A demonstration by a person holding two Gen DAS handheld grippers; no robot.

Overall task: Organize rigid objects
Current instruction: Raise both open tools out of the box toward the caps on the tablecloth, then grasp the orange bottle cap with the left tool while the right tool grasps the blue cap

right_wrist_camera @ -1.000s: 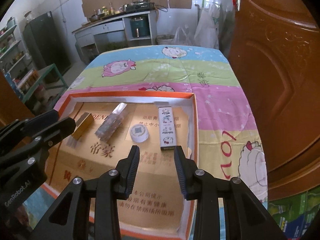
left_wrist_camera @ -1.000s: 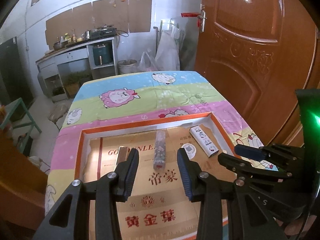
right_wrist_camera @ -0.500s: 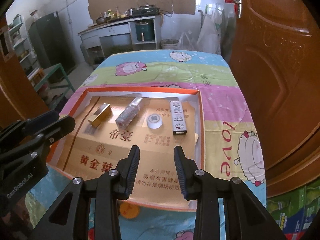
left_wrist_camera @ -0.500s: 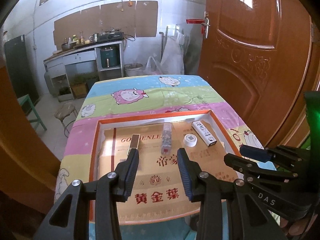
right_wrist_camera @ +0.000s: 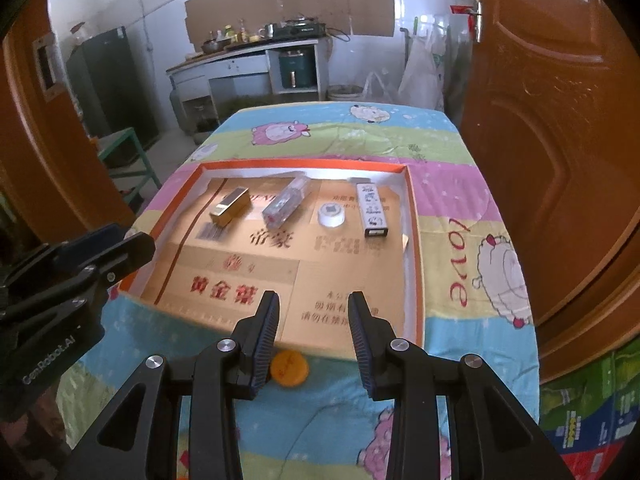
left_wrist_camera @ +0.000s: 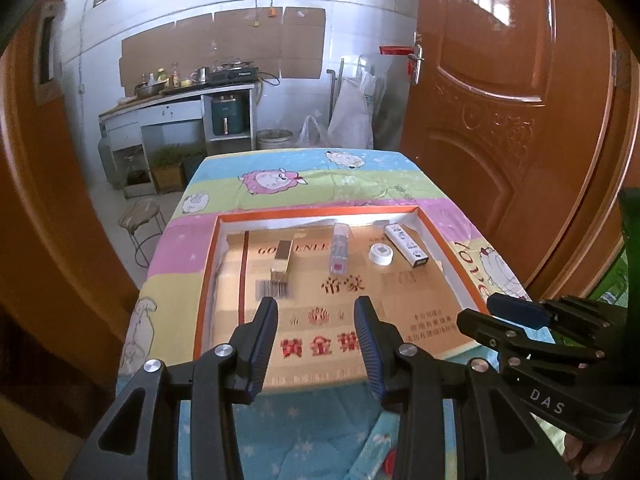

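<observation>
Both grippers, left [left_wrist_camera: 316,320] and right [right_wrist_camera: 313,316], hang over the near edge of the tray [right_wrist_camera: 414,216], jaws apart and holding nothing. At the tray's far end lie a gold bar [right_wrist_camera: 230,205], clear box [right_wrist_camera: 286,202], white disc [right_wrist_camera: 331,215] and white stick [right_wrist_camera: 373,210].

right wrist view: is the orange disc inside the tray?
No, the orange disc lies on the tablecloth outside the near edge of the tray, partly behind a finger of the right gripper.
</observation>
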